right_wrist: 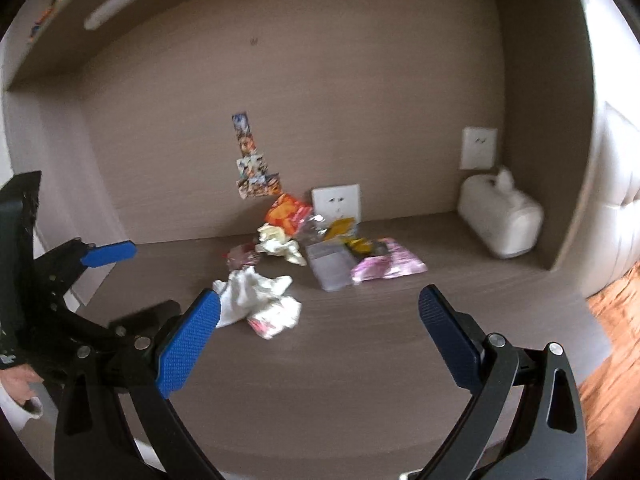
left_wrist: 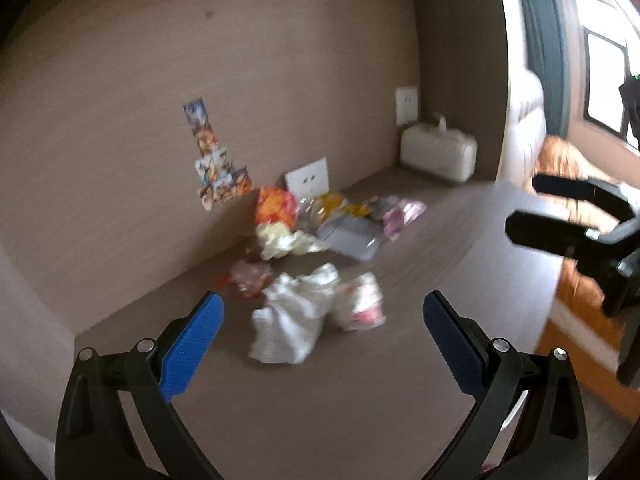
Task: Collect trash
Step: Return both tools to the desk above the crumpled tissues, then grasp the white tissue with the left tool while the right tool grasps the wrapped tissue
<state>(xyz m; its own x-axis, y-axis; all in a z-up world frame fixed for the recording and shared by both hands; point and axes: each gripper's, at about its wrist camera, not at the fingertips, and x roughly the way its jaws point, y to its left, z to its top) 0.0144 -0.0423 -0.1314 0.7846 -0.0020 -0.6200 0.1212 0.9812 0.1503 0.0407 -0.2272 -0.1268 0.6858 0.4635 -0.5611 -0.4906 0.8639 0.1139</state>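
Observation:
A heap of trash lies on the brown desk (left_wrist: 360,380) near the back wall. Nearest is a crumpled white tissue (left_wrist: 294,322), also in the right wrist view (right_wrist: 250,294), with a white and red wrapper (left_wrist: 360,306) beside it. Behind lie a yellowish crumpled paper (left_wrist: 286,242), an orange snack bag (left_wrist: 276,206), a grey flat packet (left_wrist: 350,238) and a pink wrapper (right_wrist: 388,266). My left gripper (left_wrist: 322,334) is open and empty, just short of the white tissue. My right gripper (right_wrist: 318,334) is open and empty, a little right of the tissue.
A white tissue box (right_wrist: 500,222) stands in the back right corner. Wall sockets (right_wrist: 336,202) and stickers (right_wrist: 252,164) are on the back wall. The desk sits in a recess with side walls. An orange floor (right_wrist: 612,340) lies to the right.

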